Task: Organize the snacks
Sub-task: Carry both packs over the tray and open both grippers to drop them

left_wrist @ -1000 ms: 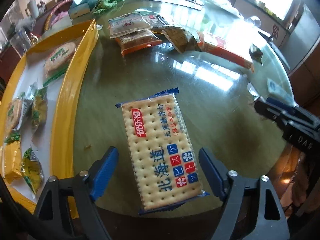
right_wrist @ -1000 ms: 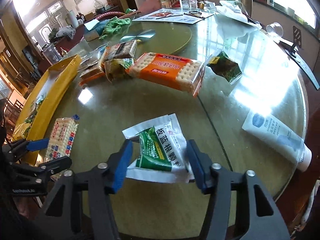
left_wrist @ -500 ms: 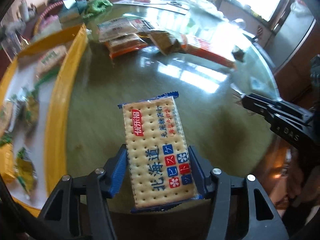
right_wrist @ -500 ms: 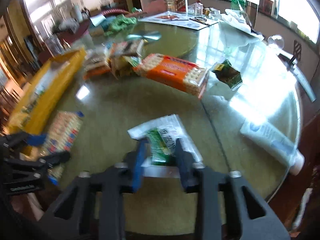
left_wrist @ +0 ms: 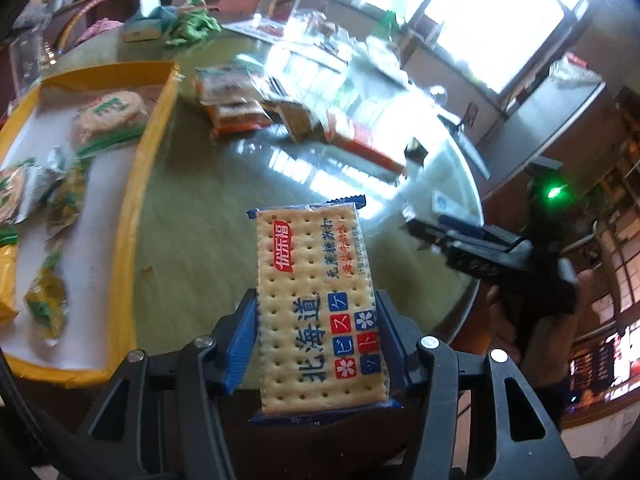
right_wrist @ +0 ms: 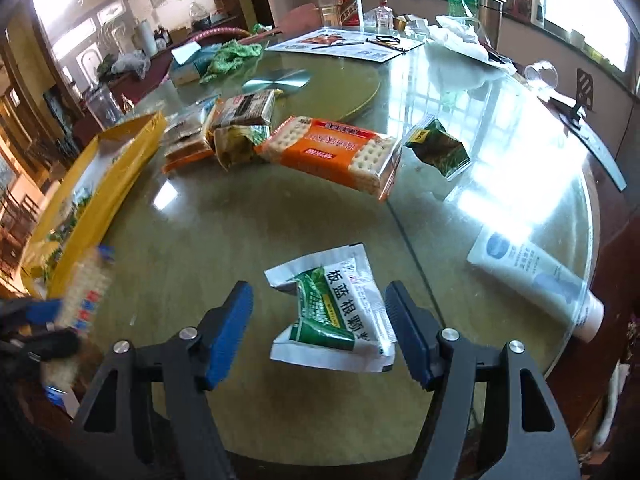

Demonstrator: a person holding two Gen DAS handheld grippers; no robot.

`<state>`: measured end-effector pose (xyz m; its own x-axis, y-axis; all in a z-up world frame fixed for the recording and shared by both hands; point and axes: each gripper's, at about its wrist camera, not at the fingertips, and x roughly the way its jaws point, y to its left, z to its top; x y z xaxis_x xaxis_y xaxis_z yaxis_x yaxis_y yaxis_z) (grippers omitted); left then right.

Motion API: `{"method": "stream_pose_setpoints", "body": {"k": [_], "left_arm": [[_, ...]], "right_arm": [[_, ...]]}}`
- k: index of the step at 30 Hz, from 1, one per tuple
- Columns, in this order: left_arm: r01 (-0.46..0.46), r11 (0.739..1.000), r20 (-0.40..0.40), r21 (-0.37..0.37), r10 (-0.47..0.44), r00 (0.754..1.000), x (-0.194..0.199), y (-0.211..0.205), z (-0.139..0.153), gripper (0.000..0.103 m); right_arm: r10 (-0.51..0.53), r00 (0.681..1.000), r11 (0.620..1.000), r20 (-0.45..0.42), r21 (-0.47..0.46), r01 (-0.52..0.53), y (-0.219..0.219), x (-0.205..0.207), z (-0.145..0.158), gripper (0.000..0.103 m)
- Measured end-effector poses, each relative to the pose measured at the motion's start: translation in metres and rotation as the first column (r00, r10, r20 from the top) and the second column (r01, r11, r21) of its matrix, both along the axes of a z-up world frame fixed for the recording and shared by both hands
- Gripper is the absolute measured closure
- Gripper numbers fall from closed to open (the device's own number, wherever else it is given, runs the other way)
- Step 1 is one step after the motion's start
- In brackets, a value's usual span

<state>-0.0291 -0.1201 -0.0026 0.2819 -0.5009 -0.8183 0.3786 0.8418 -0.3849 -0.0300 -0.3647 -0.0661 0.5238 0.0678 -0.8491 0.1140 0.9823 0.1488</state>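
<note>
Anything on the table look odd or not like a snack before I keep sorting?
Yes. A white tube lies on its side near the table's right edge; it looks like a toiletry, not a snack. The green-and-white sachet between the open right gripper pads is crumpled.

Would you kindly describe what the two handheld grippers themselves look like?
Both match: the left gripper and right gripper each have two black angular plastic arms with triangular cut-outs, silver pivot bolts, and ribbed blue pads on the fingertips. Seen from the left camera, the right gripper's body is a black block with a glowing green light above it.
</note>
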Motion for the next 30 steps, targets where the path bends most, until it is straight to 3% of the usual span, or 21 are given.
{"method": "stream_pose_setpoints", "body": {"k": [2,3,7,9,11,12,17,23,30], "left_arm": [[-0.024,0.999,0.014,-0.028,0.025,1.000,-0.003,0.013,0.012,0.047],[-0.034,0.999,0.021,-0.037,0.035,0.999,-0.004,0.018,0.017,0.047],[-0.086,0.995,0.062,-0.055,0.089,0.994,-0.005,0.045,0.033,0.048],[-0.109,0.992,0.067,-0.064,0.113,0.991,-0.003,0.055,0.036,0.048],[-0.142,0.987,0.084,-0.072,0.148,0.985,-0.001,0.068,0.040,0.048],[-0.156,0.985,0.090,-0.070,0.162,0.983,-0.001,0.073,0.040,0.048],[-0.250,0.966,0.085,-0.067,0.256,0.963,0.008,0.110,0.037,0.048],[-0.357,0.931,0.102,-0.077,0.363,0.926,0.016,0.155,0.040,0.048],[-0.425,0.901,0.134,-0.089,0.434,0.891,0.037,0.188,0.046,0.048]], "right_arm": [[0.004,1.000,0.999,-0.011,-0.033,-0.005,0.001,-0.001,-0.002,0.044],[-0.002,1.000,0.999,-0.007,-0.046,0.001,0.002,-0.004,-0.001,0.054],[0.045,0.999,0.996,0.019,-0.075,-0.043,0.015,-0.012,0.005,0.065],[0.062,0.998,0.994,-0.008,-0.092,-0.062,0.022,-0.007,-0.002,0.076],[0.063,0.998,0.989,-0.030,-0.130,-0.066,0.029,-0.003,-0.008,0.081],[0.071,0.997,0.985,-0.036,-0.156,-0.076,0.034,0.000,-0.009,0.093],[0.054,0.998,0.983,-0.045,-0.175,-0.061,0.041,0.003,-0.005,0.098],[0.086,0.996,0.990,0.035,-0.118,-0.081,0.059,0.007,0.021,0.100],[0.239,0.959,0.970,0.152,0.005,-0.242,0.120,0.033,0.063,0.100]]}}
